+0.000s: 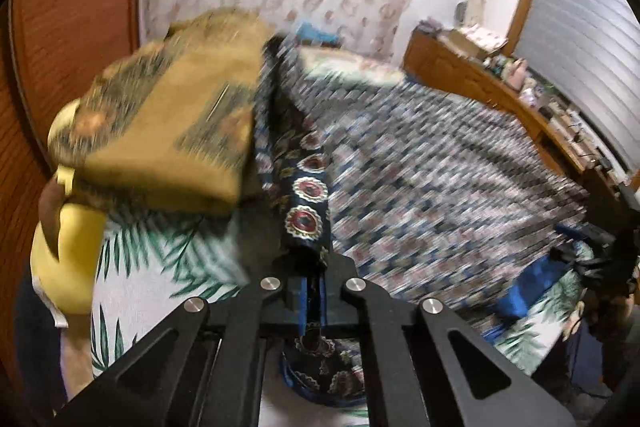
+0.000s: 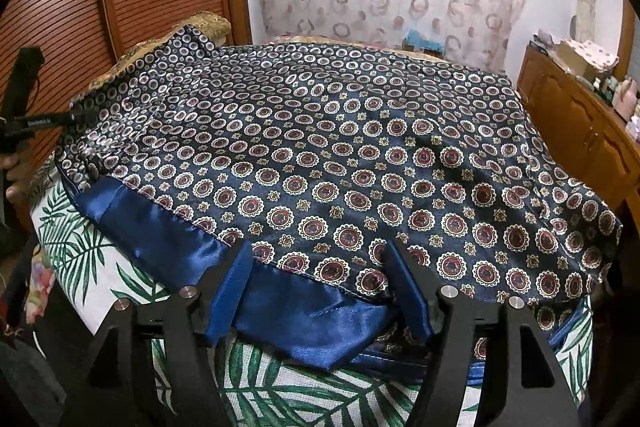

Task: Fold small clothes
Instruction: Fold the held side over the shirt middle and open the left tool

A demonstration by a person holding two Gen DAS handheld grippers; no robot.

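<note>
Left claw [image 1: 311, 285]: pinching the navy medallion-print satin garment [image 1: 306, 203] (blurred).
Right claw [image 2: 320, 287]: wide, straddling its blue hem.
Surface: palm-leaf-print cloth [image 2: 280, 387].

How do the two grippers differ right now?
The left gripper has its jaws shut on the navy patterned cloth, pinching an edge. The right gripper has its jaws open, straddling the cloth's plain blue hem without clamping it. Both meet the same cloth.

The scarf [image 2: 340, 163] lies on the tablecloth [image 2: 280, 391], a folded cloth [image 1: 168, 131] behind its left end.
</note>
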